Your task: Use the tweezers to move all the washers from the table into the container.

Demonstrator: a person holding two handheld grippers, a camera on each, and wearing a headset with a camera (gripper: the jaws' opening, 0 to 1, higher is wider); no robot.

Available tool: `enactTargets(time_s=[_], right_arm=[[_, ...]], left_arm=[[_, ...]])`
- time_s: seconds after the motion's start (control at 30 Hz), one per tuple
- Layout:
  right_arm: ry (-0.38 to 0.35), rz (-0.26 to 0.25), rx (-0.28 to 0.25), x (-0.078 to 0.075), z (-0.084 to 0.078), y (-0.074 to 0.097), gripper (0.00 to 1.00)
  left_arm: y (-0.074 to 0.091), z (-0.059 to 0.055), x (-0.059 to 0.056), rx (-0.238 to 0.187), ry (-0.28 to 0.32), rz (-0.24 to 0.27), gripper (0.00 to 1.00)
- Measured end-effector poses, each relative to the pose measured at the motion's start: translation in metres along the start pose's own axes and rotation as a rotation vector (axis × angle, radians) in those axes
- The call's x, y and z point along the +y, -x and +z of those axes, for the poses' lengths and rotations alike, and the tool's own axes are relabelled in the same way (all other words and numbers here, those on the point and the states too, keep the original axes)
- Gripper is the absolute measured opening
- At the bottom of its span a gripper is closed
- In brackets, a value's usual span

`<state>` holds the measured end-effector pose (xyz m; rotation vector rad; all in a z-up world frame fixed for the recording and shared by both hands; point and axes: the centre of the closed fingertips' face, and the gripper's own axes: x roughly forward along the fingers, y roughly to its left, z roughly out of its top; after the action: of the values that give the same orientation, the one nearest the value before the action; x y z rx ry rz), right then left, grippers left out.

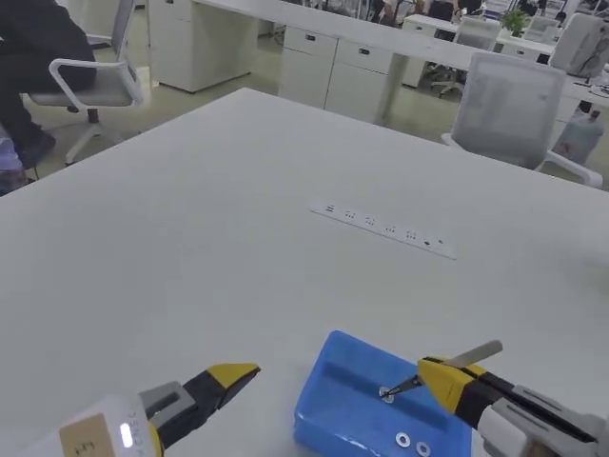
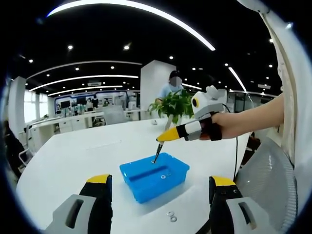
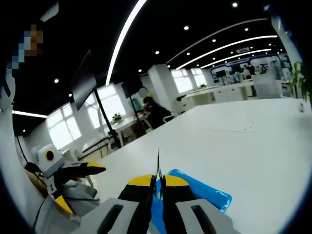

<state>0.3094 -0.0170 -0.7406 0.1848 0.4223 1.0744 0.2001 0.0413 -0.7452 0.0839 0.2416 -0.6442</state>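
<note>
- This is an open-plan office, large and bright.
- A wide white table (image 1: pixel 190 219) has a socket strip (image 1: pixel 383 228) set in its top.
- Swivel chairs (image 1: pixel 509 109) and white drawer cabinets (image 1: pixel 333 81) stand around it.
- Further away are rows of desks (image 2: pixel 63 122), a potted plant (image 2: pixel 175 105), tall windows (image 3: pixel 111 108) and long ceiling light strips (image 2: pixel 112 3).

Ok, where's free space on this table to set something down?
Free: the broad table stretch between the container and the socket strip, and everything left of and beyond the left gripper. Crowded: the near edge, where the right gripper holds tweezers in the container and loose washers lie beside it.
</note>
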Motion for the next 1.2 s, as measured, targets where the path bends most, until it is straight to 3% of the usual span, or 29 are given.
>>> enactTargets(time_s=[0.47, 1.2], right_arm=[[0.003, -0.044, 0.074, -0.02, -0.015, -0.008, 0.02], [0.043, -0.051, 0.197, -0.031, -0.043, -0.023, 0.02]], left_arm=[[0.001, 0.001, 0.002, -0.003, -0.001, 0.01, 0.83], [0.001, -0.001, 0.003, 0.002, -0.003, 0.011, 0.82]])
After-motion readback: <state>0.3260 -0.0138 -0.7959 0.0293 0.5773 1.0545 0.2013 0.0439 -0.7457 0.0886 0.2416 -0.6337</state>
